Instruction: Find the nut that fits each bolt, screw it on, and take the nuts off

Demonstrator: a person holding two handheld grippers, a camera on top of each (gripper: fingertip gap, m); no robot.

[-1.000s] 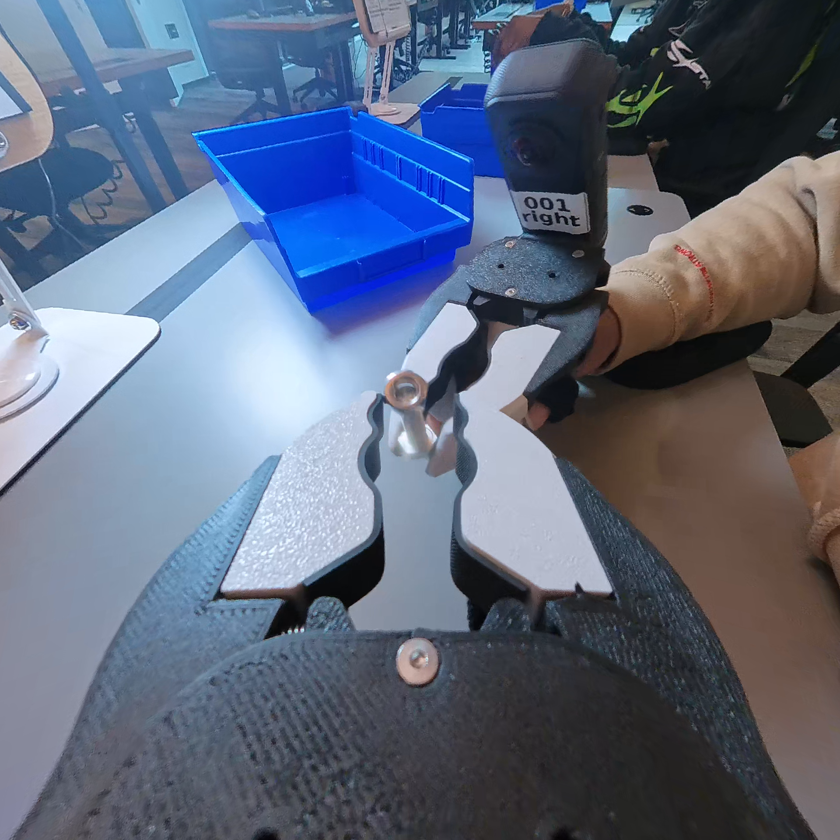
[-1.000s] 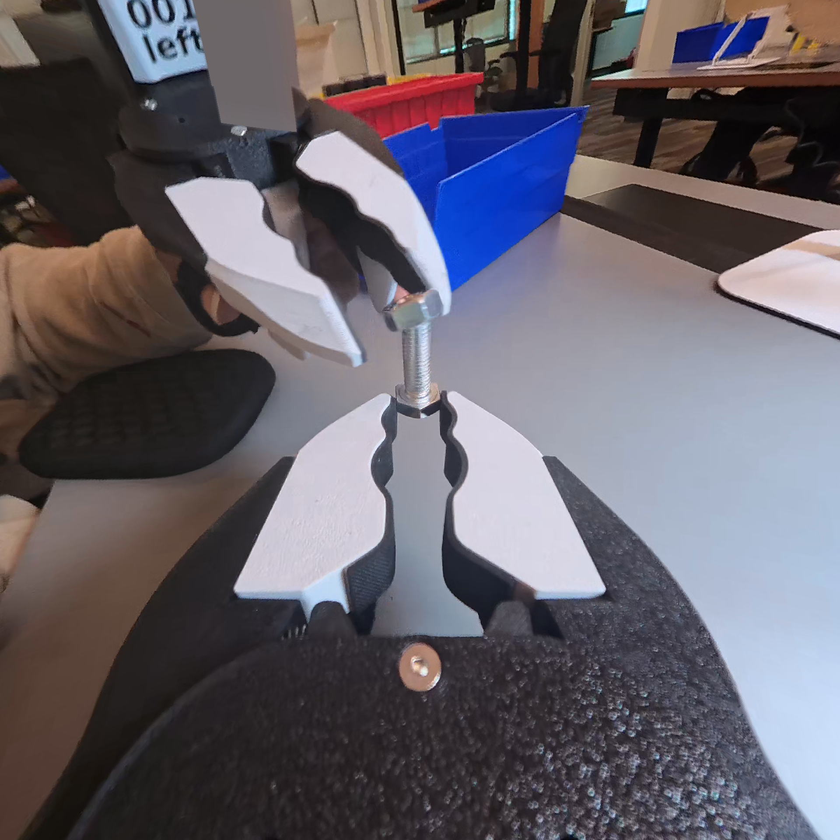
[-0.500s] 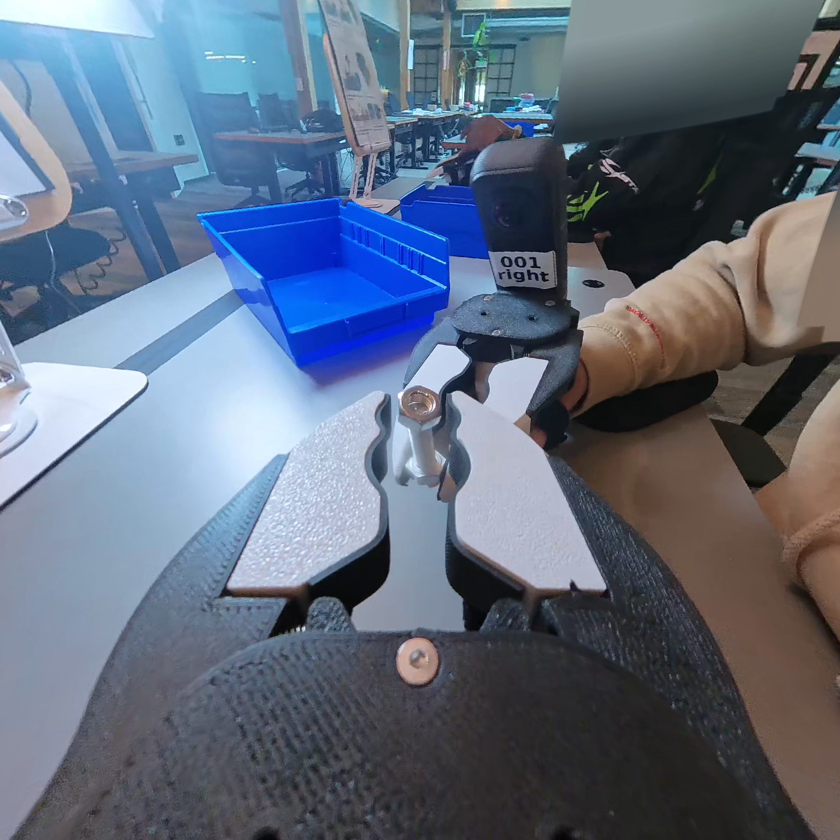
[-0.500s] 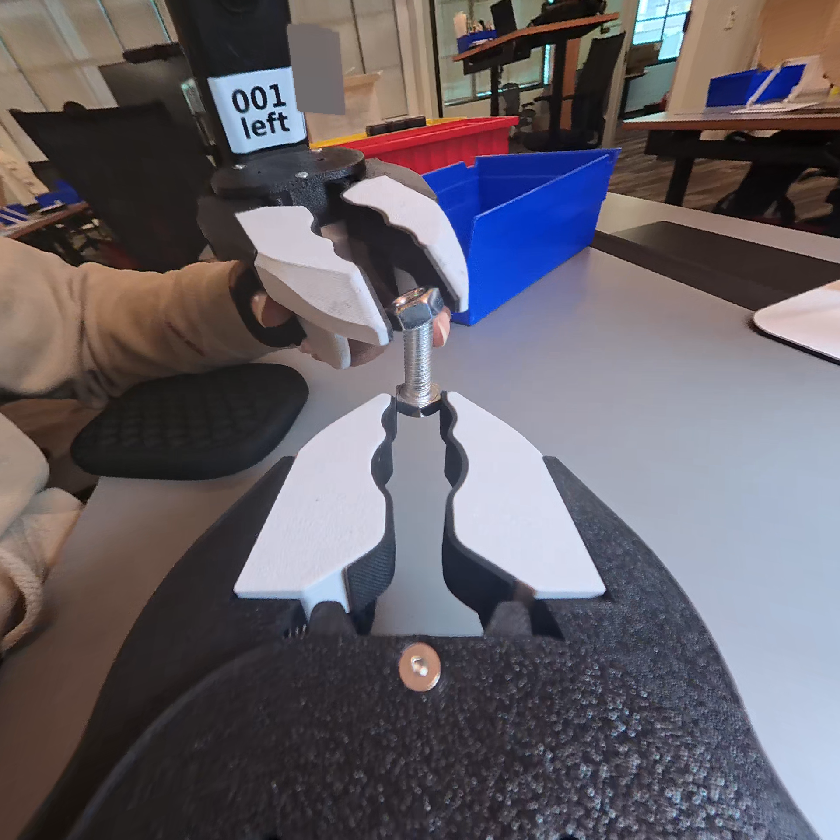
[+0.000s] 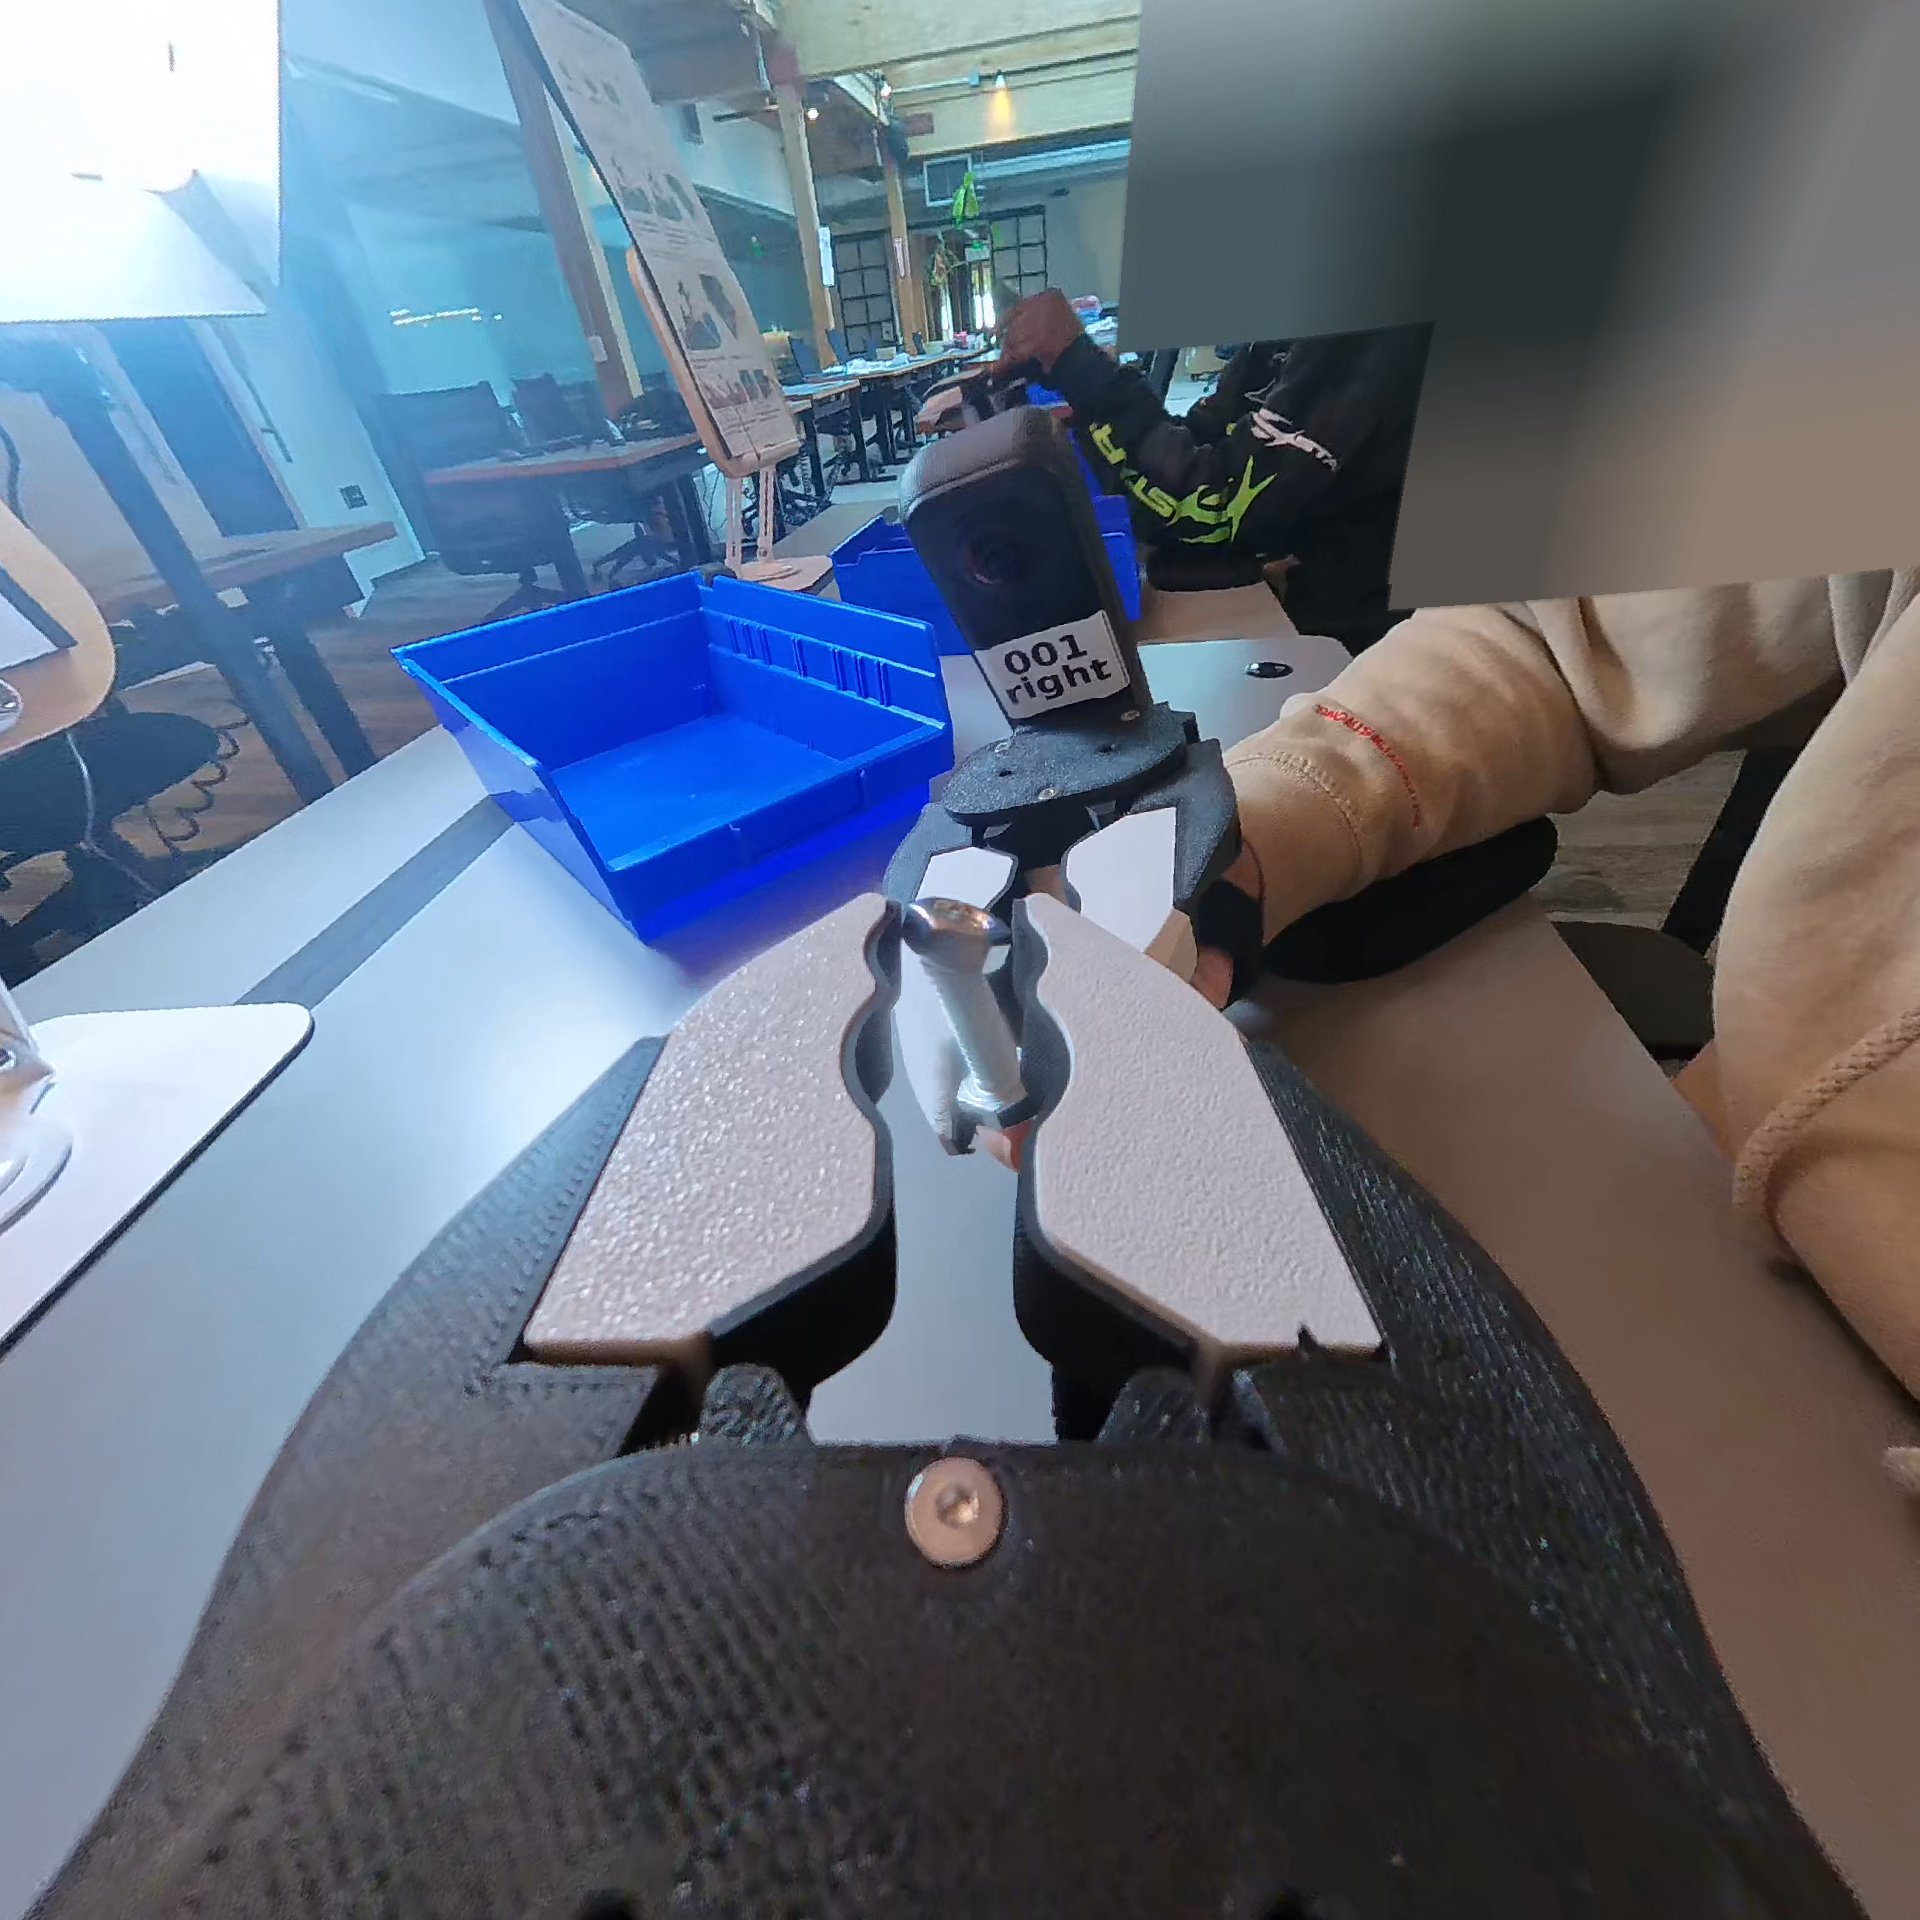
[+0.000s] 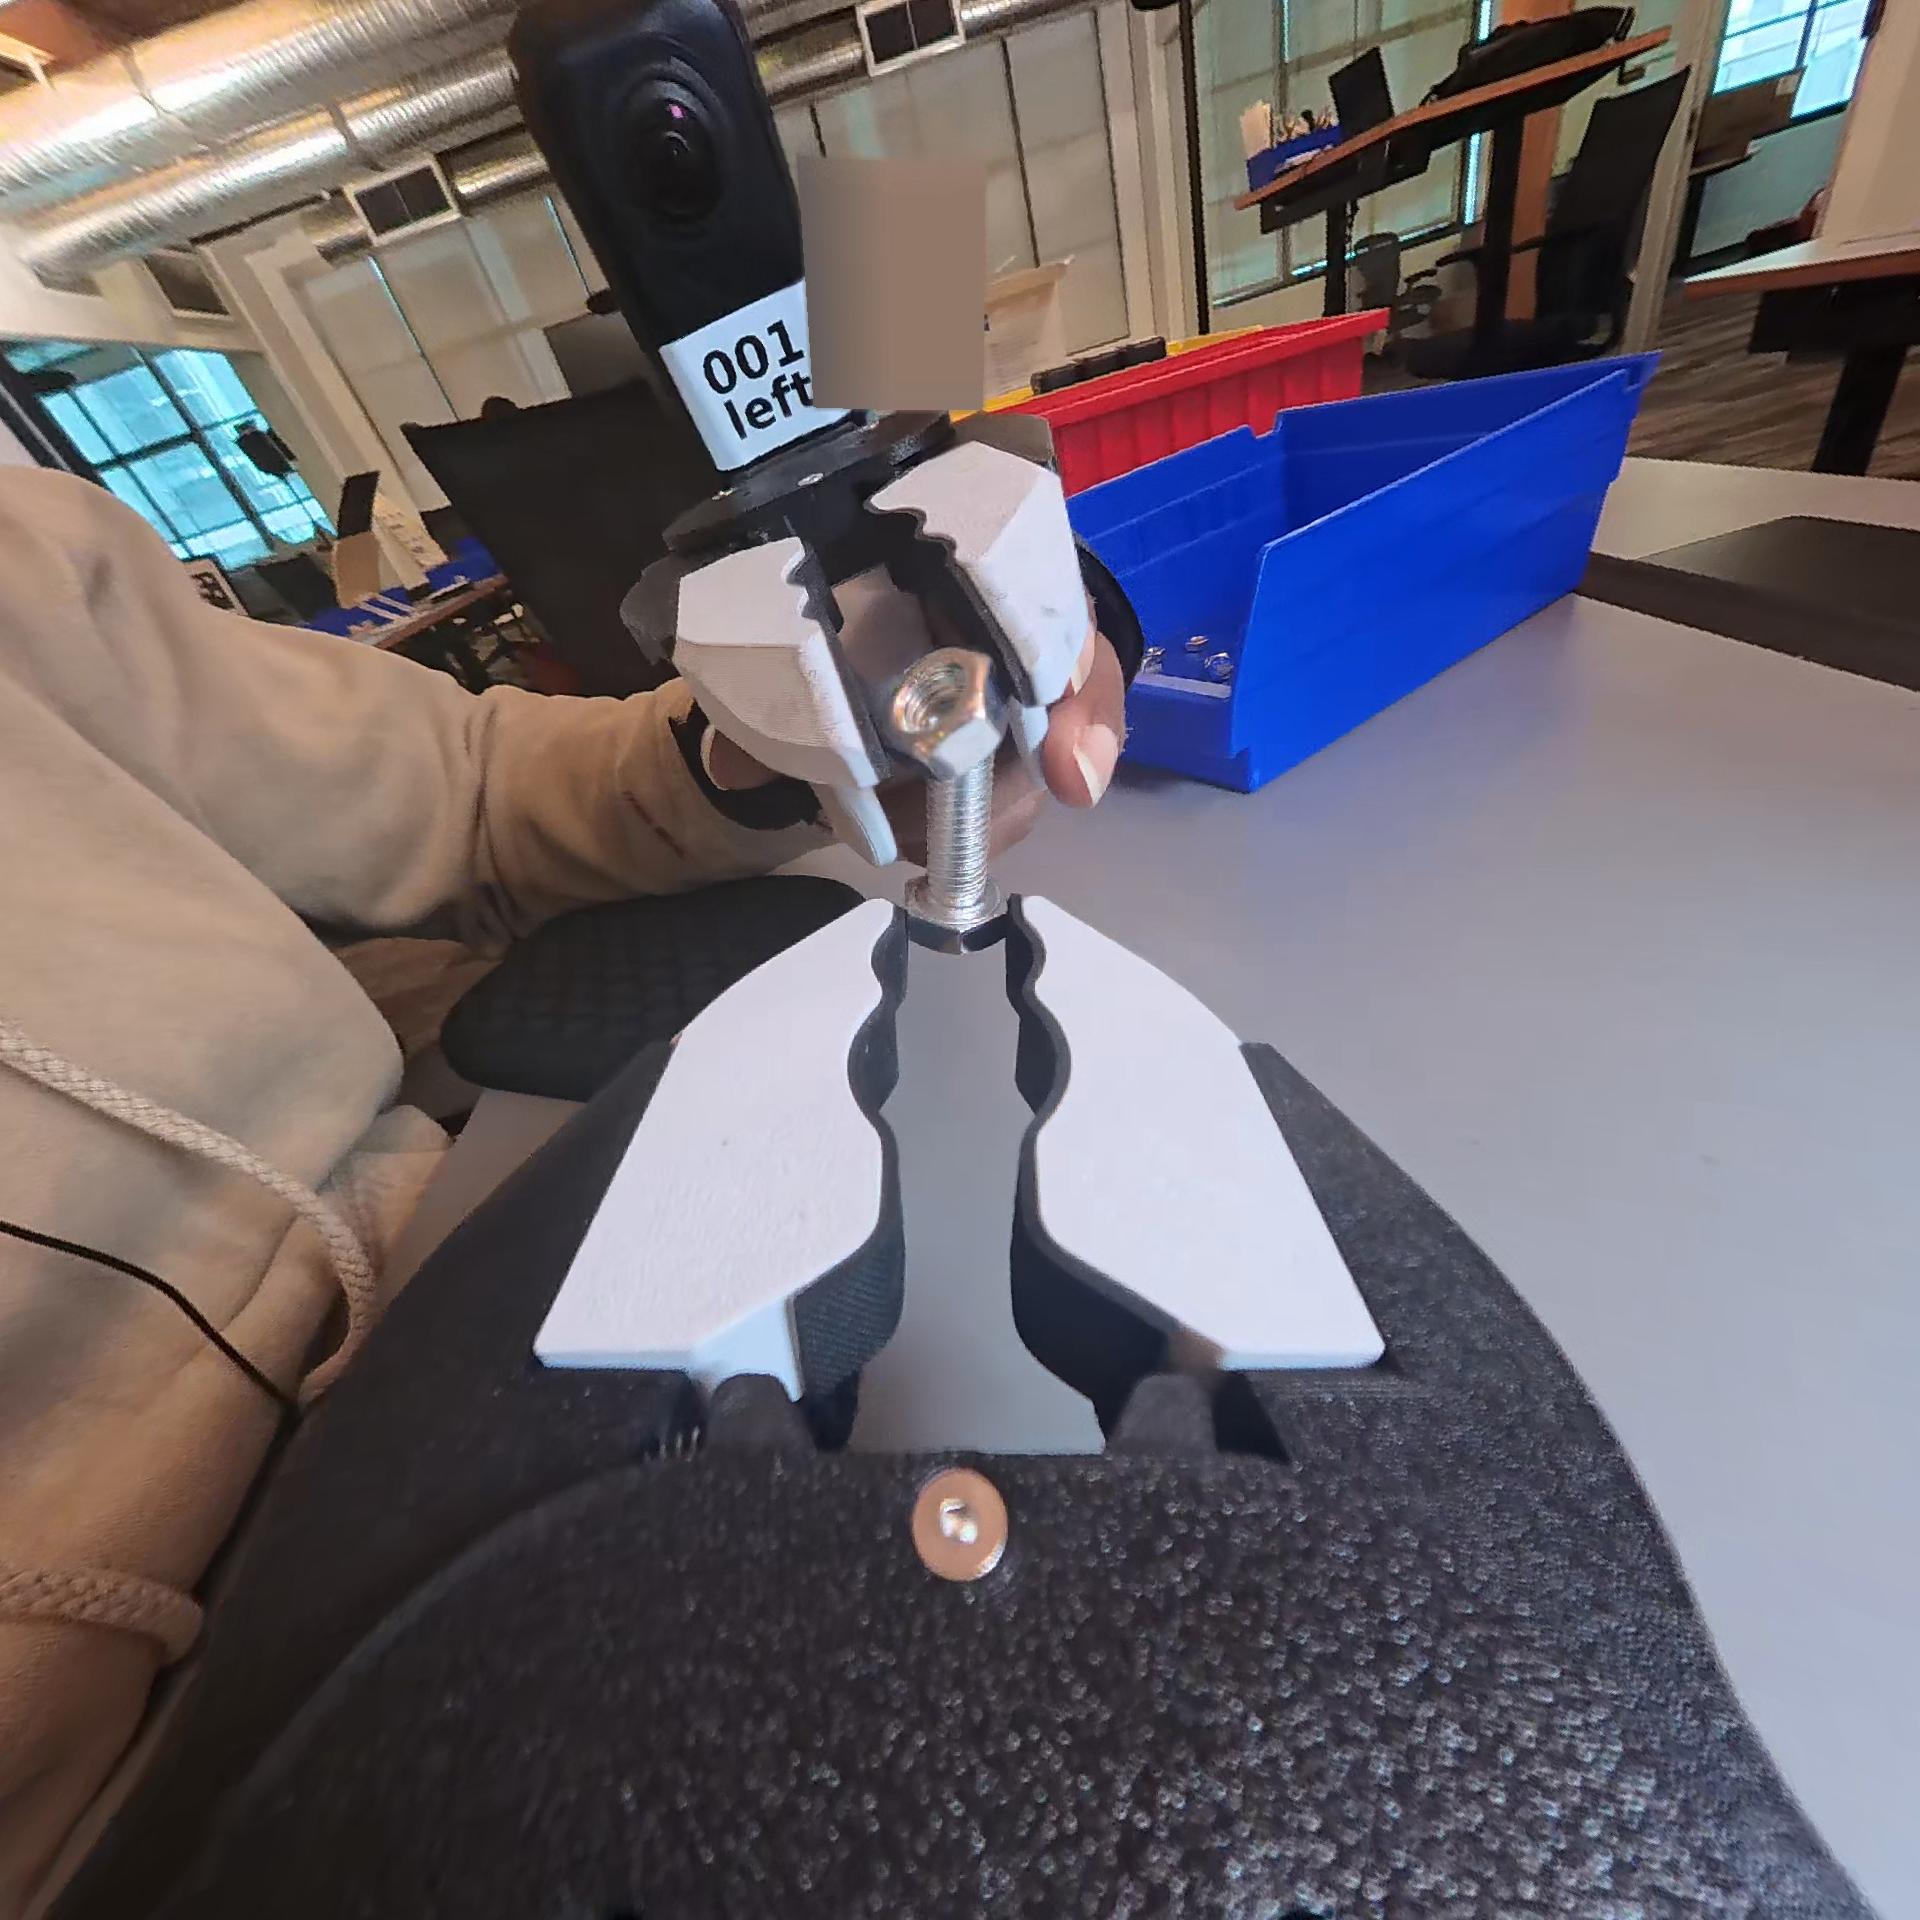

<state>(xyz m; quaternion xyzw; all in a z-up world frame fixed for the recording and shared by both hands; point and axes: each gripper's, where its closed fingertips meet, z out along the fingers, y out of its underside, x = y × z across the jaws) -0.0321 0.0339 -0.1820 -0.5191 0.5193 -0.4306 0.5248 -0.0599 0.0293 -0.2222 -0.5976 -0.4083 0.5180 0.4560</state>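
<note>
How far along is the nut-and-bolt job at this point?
Done: a nut sits on the thread end of the bolt. In hand: left hand-held gripper grips the nut, right hand-held gripper the bolt head. Left: turning direction unclear; more fasteners wait in the blue bin.

- We find bare grey table to the right of the two grippers.
- Far right, the blue bin blocks us; a red bin stands behind it.
- Near left, a sleeve and black armrest pad close that side.
</note>
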